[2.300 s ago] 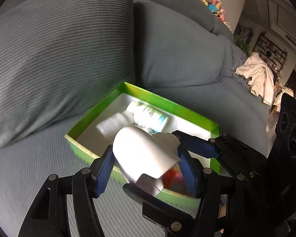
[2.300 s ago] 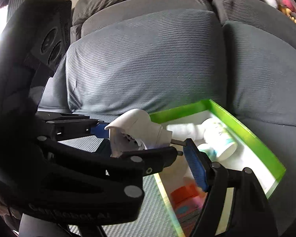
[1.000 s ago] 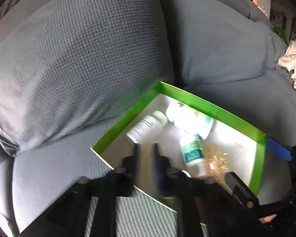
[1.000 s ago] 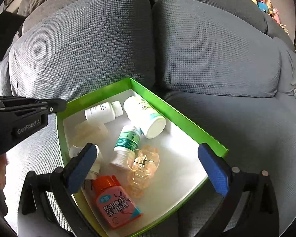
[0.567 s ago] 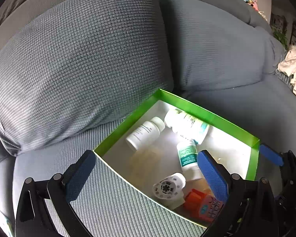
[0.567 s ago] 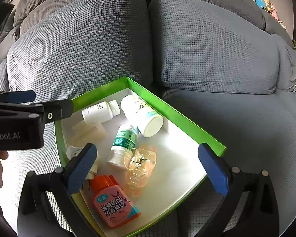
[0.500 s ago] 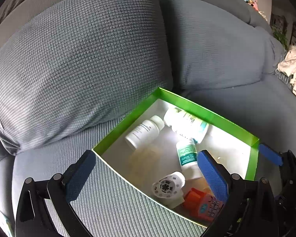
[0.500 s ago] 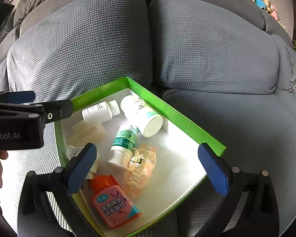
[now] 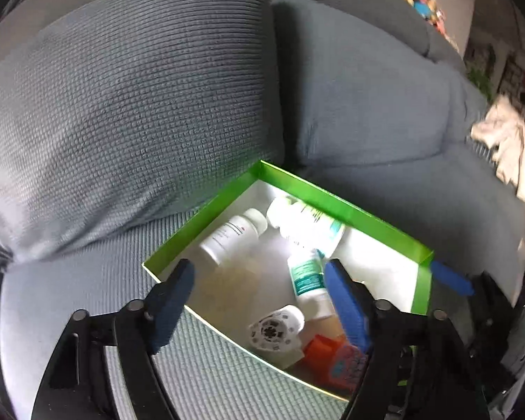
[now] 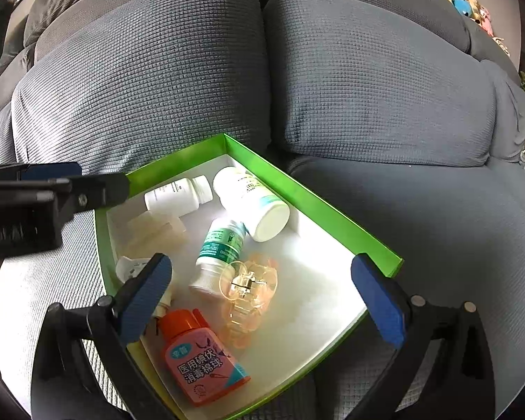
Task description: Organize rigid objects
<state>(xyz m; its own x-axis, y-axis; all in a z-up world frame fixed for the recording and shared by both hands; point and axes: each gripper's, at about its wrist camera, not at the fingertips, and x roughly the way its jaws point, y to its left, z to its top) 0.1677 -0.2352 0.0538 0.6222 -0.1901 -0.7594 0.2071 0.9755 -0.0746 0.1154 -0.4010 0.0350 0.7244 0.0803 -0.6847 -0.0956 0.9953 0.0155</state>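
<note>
We had the green box point(image 10: 318, 206) on the sofa seat point(image 10: 437, 217), its bottles, white plug adapter point(image 9: 276, 329) and clear hair clip point(image 10: 248, 287) lying loose inside. Our left gripper point(image 9: 259, 301) was narrowing its jaws on nothing; our right gripper point(image 10: 262, 294) stood wide apart, empty. We judged the clip brittle and the bottles light, slick, best pinched across the body.
</note>
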